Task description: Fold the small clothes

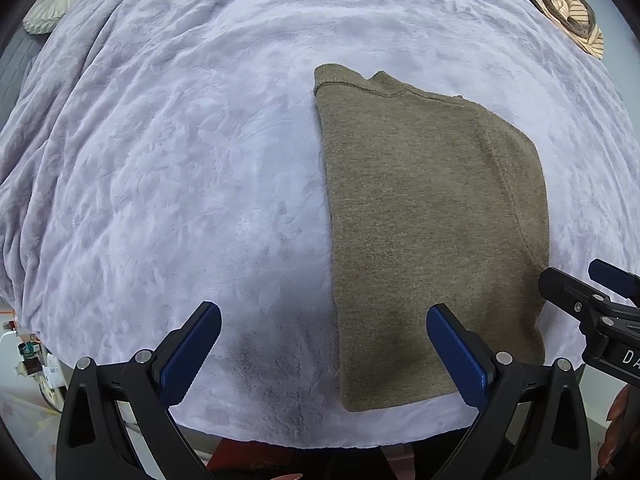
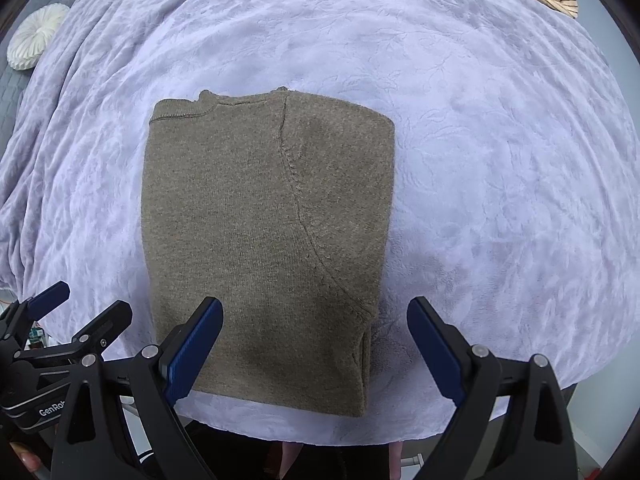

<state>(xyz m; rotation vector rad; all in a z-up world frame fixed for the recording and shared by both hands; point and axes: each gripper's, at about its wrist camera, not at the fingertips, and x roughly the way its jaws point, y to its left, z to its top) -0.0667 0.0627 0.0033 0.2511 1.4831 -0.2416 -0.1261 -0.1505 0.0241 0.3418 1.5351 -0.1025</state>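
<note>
Olive-brown knit sweater (image 2: 264, 248) lies folded into a tall rectangle on the lavender plush blanket (image 2: 500, 160), near the blanket's front edge. Collar end points away from the grippers; a curved sleeve seam runs down its right half. A folded-under layer shows at the bottom right corner.

Left gripper (image 1: 324, 354): jaws spread wide, nothing between them. Its right blue pad (image 1: 456, 352) sits over the sweater's lower left area, its left one over bare blanket. Cannot tell from either view whether the pad touches the fabric.

Right gripper (image 2: 314, 350): also spread wide, holding nothing. Left pad (image 2: 196, 350) overlaps the sweater's lower left part, right pad (image 2: 434, 350) is over blanket just right of the sweater.

Each gripper shows in the other's view (left one at the lower left edge of the right wrist view, right one at the right edge of the left wrist view), so they sit side by side at the sweater's near end.

Background: a white round pleated cushion (image 2: 34, 36) at far left, a striped beige garment (image 1: 560, 4) at the far right corner.
</note>
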